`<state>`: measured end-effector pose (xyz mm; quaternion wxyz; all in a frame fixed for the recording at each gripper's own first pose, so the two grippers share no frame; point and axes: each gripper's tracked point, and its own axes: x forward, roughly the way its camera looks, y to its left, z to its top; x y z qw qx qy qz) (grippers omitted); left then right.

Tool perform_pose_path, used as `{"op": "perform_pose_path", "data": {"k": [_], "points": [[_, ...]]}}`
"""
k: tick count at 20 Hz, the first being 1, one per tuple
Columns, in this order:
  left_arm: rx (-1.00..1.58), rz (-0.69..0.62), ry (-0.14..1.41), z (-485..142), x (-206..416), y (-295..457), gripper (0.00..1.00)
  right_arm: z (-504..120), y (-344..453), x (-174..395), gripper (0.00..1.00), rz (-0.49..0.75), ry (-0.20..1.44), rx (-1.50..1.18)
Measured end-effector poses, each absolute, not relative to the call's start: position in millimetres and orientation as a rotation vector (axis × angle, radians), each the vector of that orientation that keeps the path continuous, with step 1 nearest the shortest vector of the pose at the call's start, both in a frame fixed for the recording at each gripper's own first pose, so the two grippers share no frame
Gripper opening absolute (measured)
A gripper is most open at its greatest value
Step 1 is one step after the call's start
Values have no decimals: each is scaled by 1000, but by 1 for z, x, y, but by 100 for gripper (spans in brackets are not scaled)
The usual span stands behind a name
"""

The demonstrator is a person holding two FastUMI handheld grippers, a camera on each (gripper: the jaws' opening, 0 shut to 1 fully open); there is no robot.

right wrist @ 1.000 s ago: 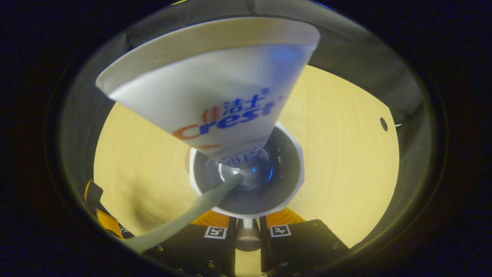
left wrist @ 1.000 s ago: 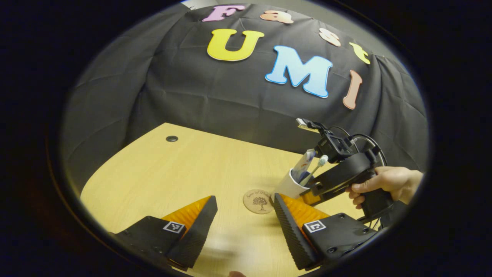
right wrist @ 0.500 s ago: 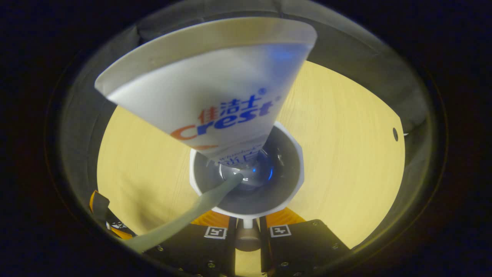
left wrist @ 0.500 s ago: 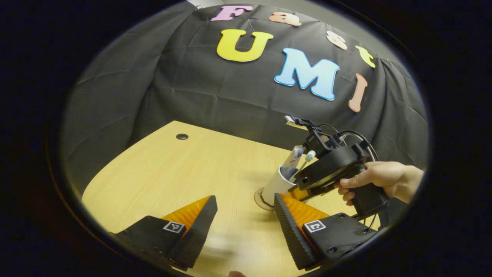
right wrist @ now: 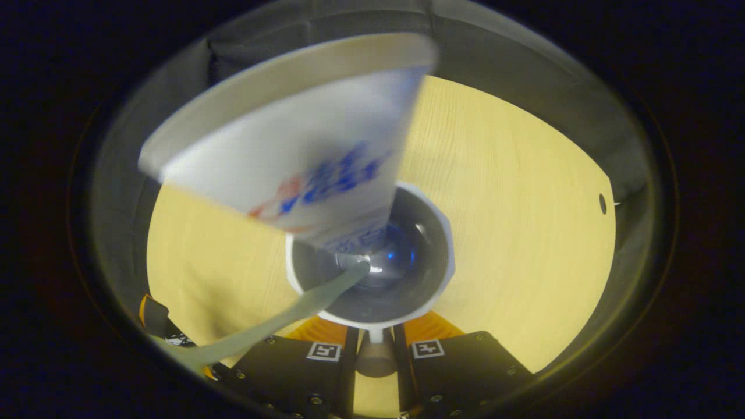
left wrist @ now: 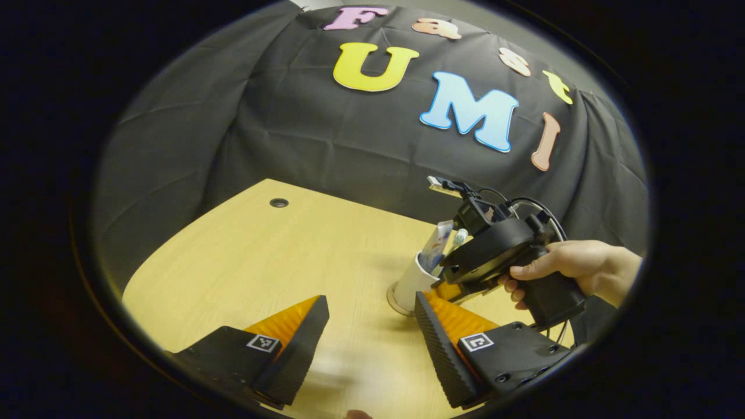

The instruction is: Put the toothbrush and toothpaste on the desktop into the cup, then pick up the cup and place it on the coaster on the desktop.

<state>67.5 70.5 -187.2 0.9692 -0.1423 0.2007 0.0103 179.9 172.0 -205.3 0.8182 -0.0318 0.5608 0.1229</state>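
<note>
A white cup [left wrist: 409,283] stands on the round cork coaster [left wrist: 393,301], whose edge peeks out at its foot. A white toothpaste tube [left wrist: 435,245] and a pale toothbrush [left wrist: 459,236] stick out of its top. A hand [left wrist: 573,269] holds my right gripper [left wrist: 447,288], which is shut on the cup's near side. The right gripper view looks down into the cup [right wrist: 433,273], with the toothpaste [right wrist: 291,169] blurred, the toothbrush handle [right wrist: 291,314] leaning left, and my right gripper [right wrist: 375,344] clamped on the rim. My left gripper [left wrist: 369,301] hangs open in front of the coaster, holding nothing.
The light wooden desktop [left wrist: 279,262] runs back to the black cloth wall, with a small cable hole [left wrist: 279,202] near its far left corner. That hole [right wrist: 602,203] sits at the right in the right gripper view.
The right gripper carried the cup leftward and down onto the coaster, covering its face. The toothpaste tube has just shifted inside the cup. The left gripper stayed put.
</note>
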Motion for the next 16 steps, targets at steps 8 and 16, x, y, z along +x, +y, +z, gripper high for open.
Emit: {"op": "perform_pose_path", "data": {"k": [8,16], "points": [[-268,-5,405,-183,74,51,96,-165,157,169,54,277,1080,-25],[-224,-58,384,-169,78,16,96,-123,113,131,55,264,901,41]]}}
